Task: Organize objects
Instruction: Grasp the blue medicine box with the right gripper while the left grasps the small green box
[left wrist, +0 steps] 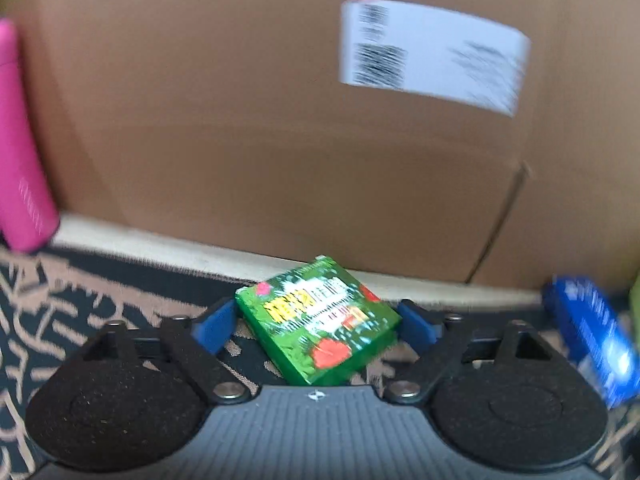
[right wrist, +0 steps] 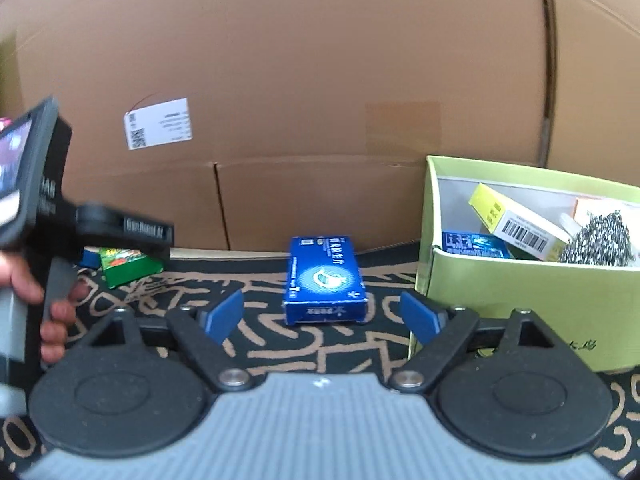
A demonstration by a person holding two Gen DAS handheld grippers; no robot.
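Between the left claw's (left wrist: 316,326) parted fingers lies the green box (left wrist: 320,320), ungripped.

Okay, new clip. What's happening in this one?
A person is tidying small boxes off a patterned mat into a light green box, which already holds several packages and a steel scourer. The left gripper is open around a green box, not yet clamped on it. The right gripper is open and lined up with a blue box lying just ahead of its fingers.
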